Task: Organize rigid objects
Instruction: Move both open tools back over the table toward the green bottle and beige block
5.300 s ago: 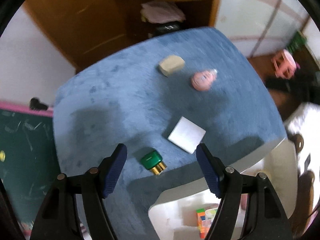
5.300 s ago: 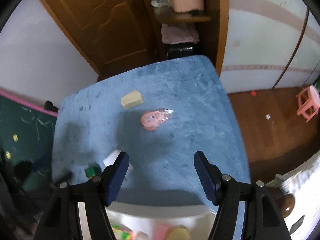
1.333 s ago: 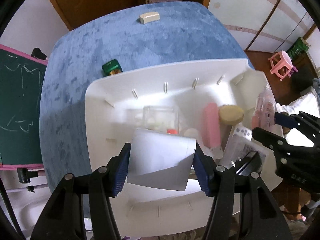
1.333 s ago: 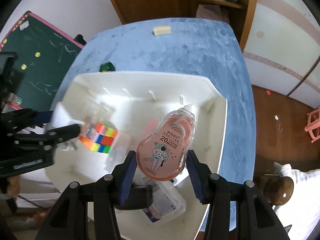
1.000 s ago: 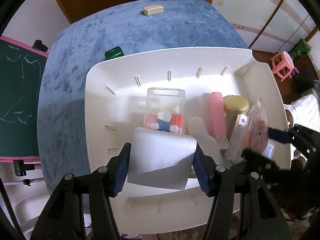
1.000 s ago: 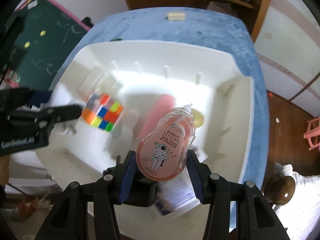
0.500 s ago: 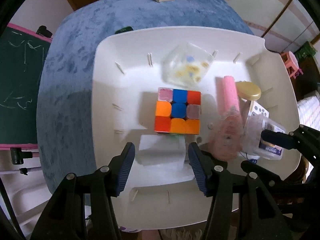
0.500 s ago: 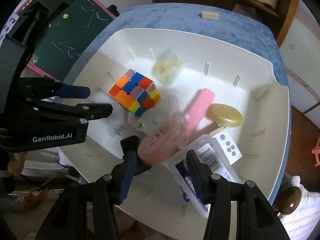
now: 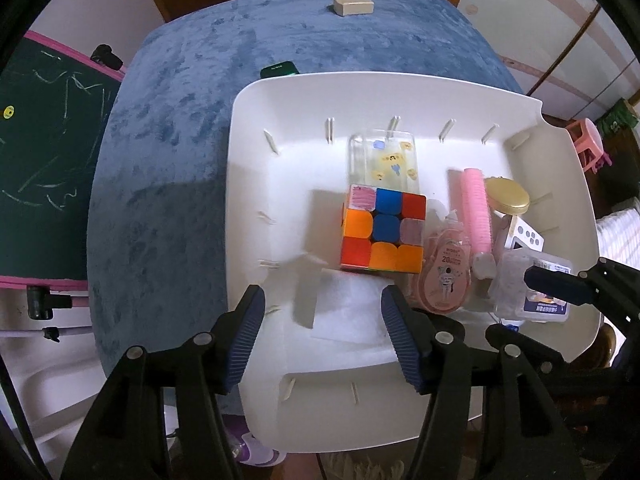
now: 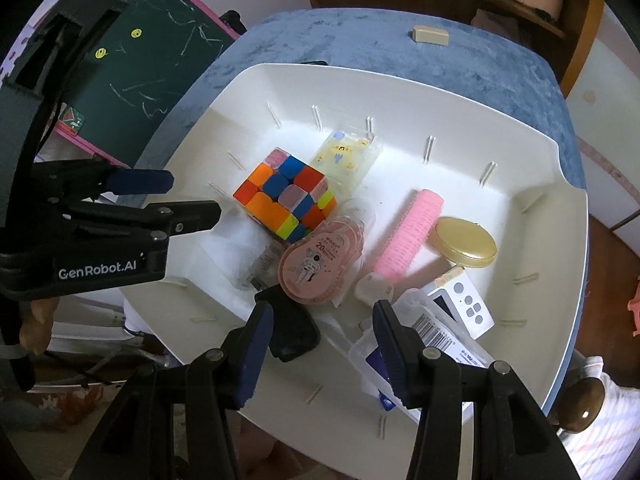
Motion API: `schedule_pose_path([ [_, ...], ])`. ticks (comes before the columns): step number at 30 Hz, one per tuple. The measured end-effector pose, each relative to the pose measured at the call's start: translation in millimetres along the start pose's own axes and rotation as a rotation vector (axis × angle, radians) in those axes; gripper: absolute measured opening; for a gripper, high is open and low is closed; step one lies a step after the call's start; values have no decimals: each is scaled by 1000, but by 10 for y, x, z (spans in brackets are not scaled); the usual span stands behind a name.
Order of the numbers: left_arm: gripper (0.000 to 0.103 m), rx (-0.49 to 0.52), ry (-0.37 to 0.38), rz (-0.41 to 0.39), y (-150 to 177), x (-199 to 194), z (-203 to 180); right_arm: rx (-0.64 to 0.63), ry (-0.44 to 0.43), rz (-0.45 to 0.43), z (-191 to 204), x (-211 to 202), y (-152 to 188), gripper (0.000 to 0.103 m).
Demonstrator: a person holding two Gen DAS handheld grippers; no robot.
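1. Now both my grippers hang empty over the white bin [image 9: 256, 128], which sits on the blue table [image 9: 168, 128].
2. My left gripper [image 9: 323, 334] is spread wide. The white box [image 9: 347, 307] it clamped a second ago lies flat on the bin floor between its fingers, touching the colourful puzzle cube [image 9: 382, 229].
3. My right gripper [image 10: 323, 349] is also wide apart. The pink tape dispenser [image 10: 320, 266] it carried has dropped into the bin, beside the cube and the pink roller [image 10: 408, 234]. It looks blurred, so it may not have settled.
4. I judge that two more pieces are sorted, and both hands are free for another trip.
5. Two things remain outside on the table: a green object [image 9: 279, 69] just behind the bin's far rim, and a beige block [image 9: 353, 5] near the far edge.
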State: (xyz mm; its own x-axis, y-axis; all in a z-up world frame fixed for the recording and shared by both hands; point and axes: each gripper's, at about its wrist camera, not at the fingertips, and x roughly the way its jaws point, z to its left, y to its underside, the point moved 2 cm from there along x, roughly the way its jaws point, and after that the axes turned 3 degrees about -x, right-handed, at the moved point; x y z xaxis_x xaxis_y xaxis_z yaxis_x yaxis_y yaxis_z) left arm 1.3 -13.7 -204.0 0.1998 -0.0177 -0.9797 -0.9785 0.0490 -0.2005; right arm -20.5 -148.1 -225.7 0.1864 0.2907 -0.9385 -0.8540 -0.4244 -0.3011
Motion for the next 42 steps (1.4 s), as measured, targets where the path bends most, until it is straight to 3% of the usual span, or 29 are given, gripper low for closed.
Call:
schedule_pose_path([
  [9, 65, -27, 23, -11, -144, -126, 81, 38, -10, -7, -35, -37, -89, 53],
  [20, 65, -40, 46, -88, -654, -461, 197, 107, -17, -58, -199, -293, -443, 53],
  [25, 65, -63, 45, -115, -978, -539, 299, 120, 15, -115, -325, -522, -754, 53],
  [28, 67, -82, 52, -124, -1151, -556, 350, 140, 38, -160, -436, -674, -978, 65],
  [34, 70, -105, 50, -142, -1446, -516, 417, 177, 61, -224, -690, -904, -1495, 66],
  [42, 70, -223, 71, -71, -1738, -167, 570, 214, 73, -235, -978, -958, -2200, 66],
])
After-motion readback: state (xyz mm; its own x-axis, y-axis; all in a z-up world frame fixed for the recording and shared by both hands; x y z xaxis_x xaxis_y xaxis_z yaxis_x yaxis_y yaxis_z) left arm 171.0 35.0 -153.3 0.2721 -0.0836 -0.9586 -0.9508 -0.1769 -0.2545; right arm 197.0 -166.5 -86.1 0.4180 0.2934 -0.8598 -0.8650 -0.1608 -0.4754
